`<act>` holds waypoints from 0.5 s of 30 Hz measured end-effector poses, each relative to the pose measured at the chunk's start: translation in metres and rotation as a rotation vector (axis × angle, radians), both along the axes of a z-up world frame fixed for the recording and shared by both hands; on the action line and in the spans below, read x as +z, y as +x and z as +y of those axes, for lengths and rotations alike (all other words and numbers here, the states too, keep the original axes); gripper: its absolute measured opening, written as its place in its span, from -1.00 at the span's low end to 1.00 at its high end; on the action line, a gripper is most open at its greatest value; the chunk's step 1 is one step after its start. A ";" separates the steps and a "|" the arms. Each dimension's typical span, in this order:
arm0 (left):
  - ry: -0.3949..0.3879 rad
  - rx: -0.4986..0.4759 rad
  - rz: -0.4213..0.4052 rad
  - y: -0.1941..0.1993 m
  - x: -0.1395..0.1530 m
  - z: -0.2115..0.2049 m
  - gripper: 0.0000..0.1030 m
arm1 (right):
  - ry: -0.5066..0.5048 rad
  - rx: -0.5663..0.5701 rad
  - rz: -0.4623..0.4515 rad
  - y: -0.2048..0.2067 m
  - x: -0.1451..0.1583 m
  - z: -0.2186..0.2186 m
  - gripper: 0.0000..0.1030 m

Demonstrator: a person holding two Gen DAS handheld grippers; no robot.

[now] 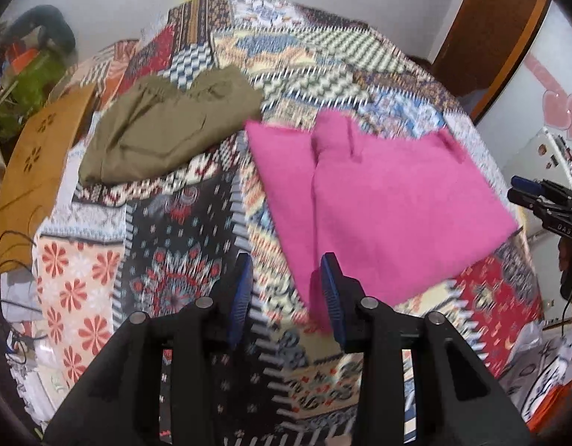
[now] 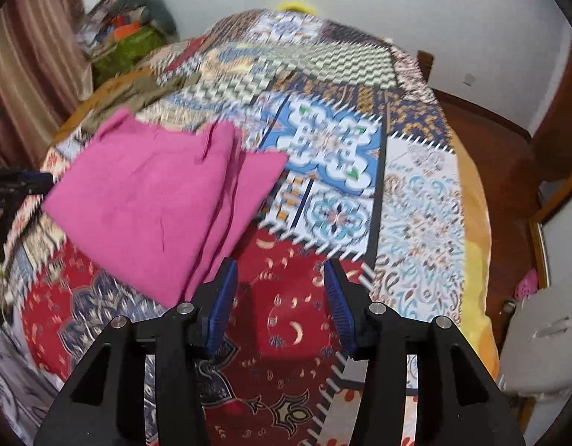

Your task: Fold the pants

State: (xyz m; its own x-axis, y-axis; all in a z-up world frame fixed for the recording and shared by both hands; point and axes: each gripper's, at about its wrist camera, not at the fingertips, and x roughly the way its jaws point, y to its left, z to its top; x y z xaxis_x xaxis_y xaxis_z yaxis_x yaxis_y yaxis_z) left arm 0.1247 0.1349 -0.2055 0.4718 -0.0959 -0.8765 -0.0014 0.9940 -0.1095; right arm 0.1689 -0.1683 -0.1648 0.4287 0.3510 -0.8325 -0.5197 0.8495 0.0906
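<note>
The pink pants (image 1: 382,200) lie folded into a flat rectangle on the patchwork bedspread (image 1: 182,245). My left gripper (image 1: 286,273) hovers over the spread at the fold's near left corner, jaws open, nothing between the blue pads (image 1: 332,297). In the right wrist view the pink pants (image 2: 156,200) lie to the left of my right gripper (image 2: 280,278), which is open above a red patch of the bedspread (image 2: 286,316) and holds nothing. Each gripper shows at the edge of the other's view: the right gripper (image 1: 546,200) and the left gripper (image 2: 18,184).
Olive pants (image 1: 167,130) lie folded at the far left of the bed. A brown wooden panel (image 1: 37,163) and a cluttered pile (image 1: 33,74) are beyond the left edge. A white plastic stool (image 2: 542,345) stands off the right edge, near a wooden door (image 1: 490,26).
</note>
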 end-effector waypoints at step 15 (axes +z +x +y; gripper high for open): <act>-0.127 0.032 0.045 0.043 -0.020 -0.005 0.22 | 0.100 0.009 0.037 0.017 -0.006 0.044 0.20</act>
